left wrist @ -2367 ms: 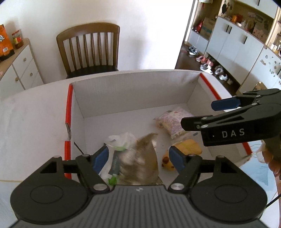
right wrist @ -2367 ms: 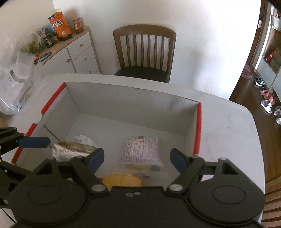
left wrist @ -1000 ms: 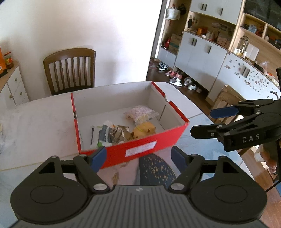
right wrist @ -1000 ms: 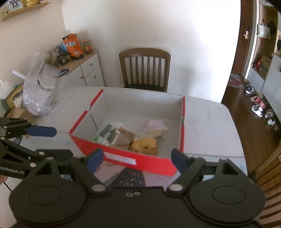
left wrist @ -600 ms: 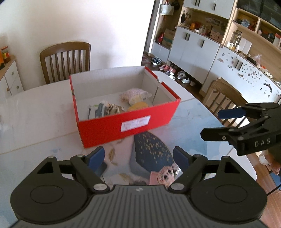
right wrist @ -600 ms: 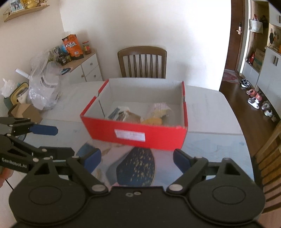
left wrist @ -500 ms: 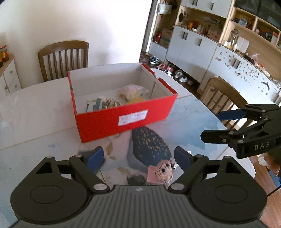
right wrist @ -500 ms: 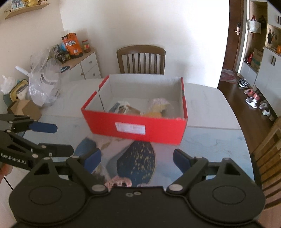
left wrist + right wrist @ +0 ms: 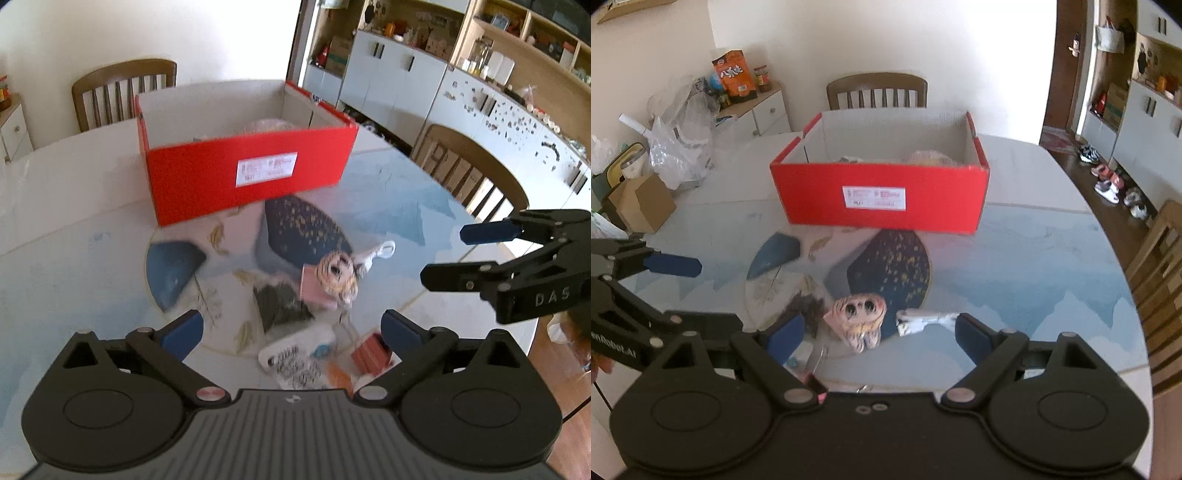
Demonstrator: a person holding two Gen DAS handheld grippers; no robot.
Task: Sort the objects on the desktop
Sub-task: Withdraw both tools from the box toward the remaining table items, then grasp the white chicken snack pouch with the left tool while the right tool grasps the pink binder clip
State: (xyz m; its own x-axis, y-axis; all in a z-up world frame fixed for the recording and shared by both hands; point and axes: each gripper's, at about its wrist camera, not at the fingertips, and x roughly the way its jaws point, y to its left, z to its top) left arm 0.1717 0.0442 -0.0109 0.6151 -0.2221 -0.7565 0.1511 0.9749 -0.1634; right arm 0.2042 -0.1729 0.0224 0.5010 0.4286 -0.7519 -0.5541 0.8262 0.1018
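Clutter (image 9: 317,291), perhaps toys, before box (image 9: 243,177)

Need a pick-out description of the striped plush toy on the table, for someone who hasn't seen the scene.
Start at the red box on the table, then come toward the camera across the dark speckled patch of the table print. The plush toy lies at that patch's near edge. It alone among the flat packets is rounded, tan-striped, with two dark eyes.

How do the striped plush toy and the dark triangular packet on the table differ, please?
The striped plush toy is rounded, pale orange with stripes and dark eyes; the dark triangular packet is flat and nearly black. The toy lies partly on a pink item; the packet lies on the table. Both lie outside the red box.
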